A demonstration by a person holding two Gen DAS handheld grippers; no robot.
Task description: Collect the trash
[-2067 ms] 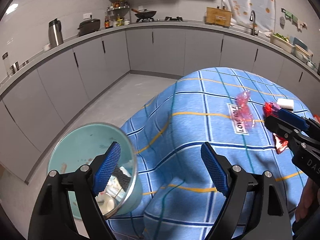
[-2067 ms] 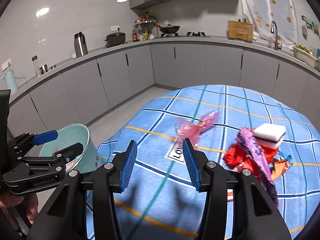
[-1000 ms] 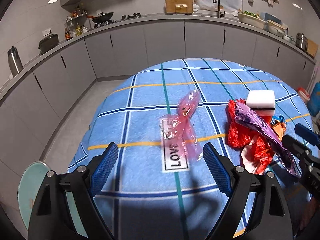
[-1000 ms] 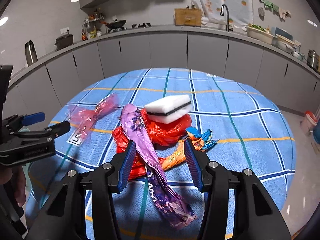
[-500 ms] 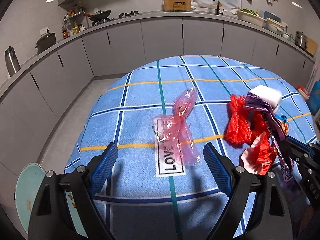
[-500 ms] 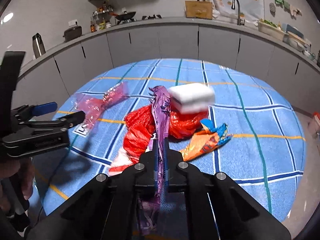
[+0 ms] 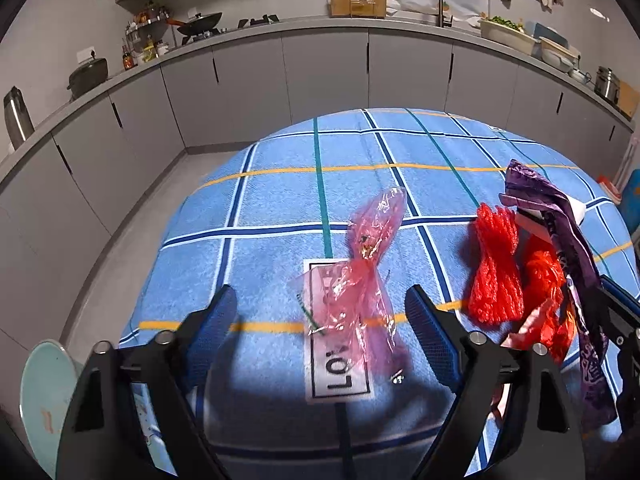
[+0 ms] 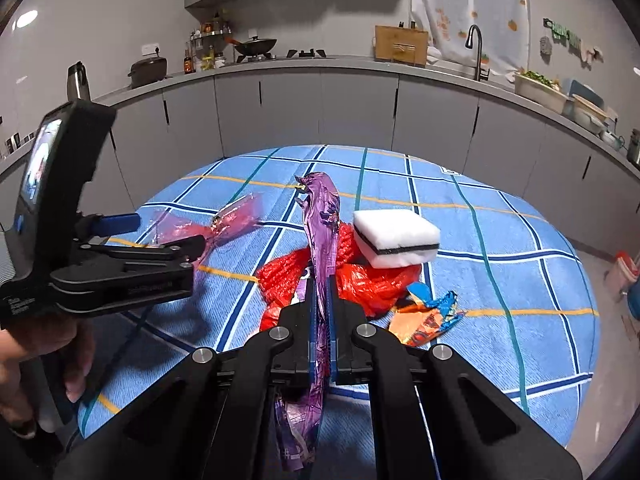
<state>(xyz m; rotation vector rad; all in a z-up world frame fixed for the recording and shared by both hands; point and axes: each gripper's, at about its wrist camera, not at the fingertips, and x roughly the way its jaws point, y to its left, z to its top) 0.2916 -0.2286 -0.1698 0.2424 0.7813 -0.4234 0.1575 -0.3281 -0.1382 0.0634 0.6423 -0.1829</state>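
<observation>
My right gripper (image 8: 321, 280) jaws are clamped tight on the purple wrapper (image 8: 320, 216) lifted off the counter (image 8: 500, 248), while my left gripper (image 7: 320, 320) jaws, just closing some, still straddle the pink wrapper (image 7: 360, 280) without pinching it.

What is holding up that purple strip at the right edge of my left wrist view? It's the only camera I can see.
Observer: The right gripper is shut on the purple wrapper, pinching it between its pads.
Operator: And the white sliver behind it?
Observer: That's a white sponge with a black layer, perched on the red bag.
Operator: Is there any trash I can't see?
Observer: Yes, an orange-and-blue wrapper lies on the tablecloth beside the red bag.
</observation>
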